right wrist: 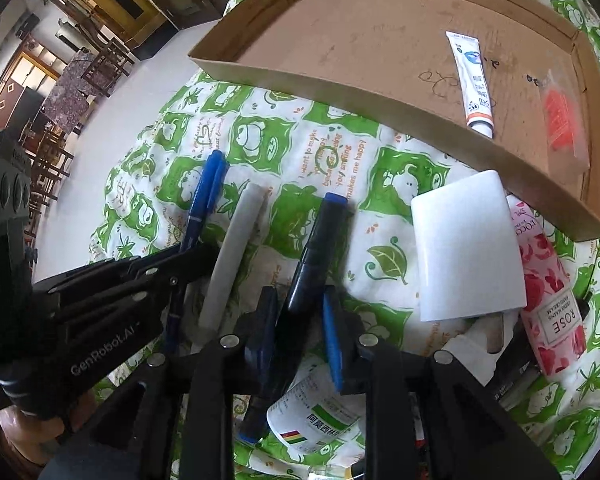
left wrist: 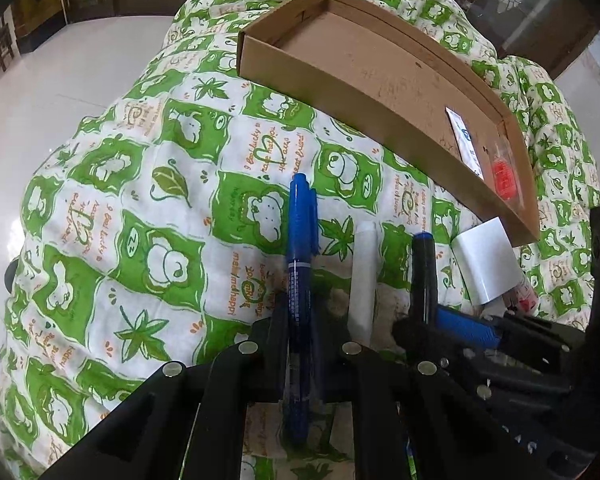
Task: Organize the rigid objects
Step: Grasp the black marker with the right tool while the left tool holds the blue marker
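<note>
Left wrist view: the left gripper (left wrist: 300, 320) is clamped on a slim blue pen (left wrist: 298, 240), lengthwise between its pads, probably to carry it to the shallow cardboard tray (left wrist: 320, 80) at 1 o'clock. In the right wrist view, the right gripper (right wrist: 300, 316) stands slightly apart around a matte black marker (right wrist: 318, 248), pads not visibly pressing. At 2 o'clock lies a smooth white block (right wrist: 466, 244) on quilted green cloth (right wrist: 260, 136).
</note>
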Demonstrator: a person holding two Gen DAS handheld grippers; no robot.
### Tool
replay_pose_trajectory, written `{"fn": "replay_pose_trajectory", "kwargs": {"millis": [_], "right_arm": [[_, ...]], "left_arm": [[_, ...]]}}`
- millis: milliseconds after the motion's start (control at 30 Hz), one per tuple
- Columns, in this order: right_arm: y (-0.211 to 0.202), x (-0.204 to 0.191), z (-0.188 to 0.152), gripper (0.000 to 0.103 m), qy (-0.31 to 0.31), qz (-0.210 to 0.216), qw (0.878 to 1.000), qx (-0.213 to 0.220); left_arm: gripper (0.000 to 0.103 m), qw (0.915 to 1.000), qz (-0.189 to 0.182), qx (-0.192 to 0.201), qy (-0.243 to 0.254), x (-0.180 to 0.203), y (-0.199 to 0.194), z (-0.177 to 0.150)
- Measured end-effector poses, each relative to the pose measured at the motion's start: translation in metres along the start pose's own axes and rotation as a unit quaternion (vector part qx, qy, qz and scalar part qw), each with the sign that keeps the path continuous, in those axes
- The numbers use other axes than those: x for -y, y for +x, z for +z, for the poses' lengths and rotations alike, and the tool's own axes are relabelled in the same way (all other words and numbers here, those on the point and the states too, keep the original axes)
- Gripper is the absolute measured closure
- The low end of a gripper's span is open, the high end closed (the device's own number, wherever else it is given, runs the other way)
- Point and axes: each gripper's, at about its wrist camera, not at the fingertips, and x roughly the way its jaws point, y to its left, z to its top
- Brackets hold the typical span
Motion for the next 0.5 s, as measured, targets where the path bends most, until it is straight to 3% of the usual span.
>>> {"fn": "replay_pose_trajectory", "kwargs": {"millis": [100,200,500], "right_arm": [[-0.002,-0.003,-0.010,0.081,0.009,0.016,1.000,-0.011],[-0.003,-0.010,-0.018,0.081,-0.011,0.004,1.000,-0.010],[0.009,-0.008,-0.002,0.084,-0.020,0.009,1.000,-0.005]], "left_arm": [[0.094,1.0000,0.004,0.002,0.007,0.002,0.001,0.001],[0.094,0.9999,0.006,0.006,0.011,0.004,0.001,0.003],[0.094,0.9986,0.029,0.022,0.039,0.023,0.006,0.011]]}}
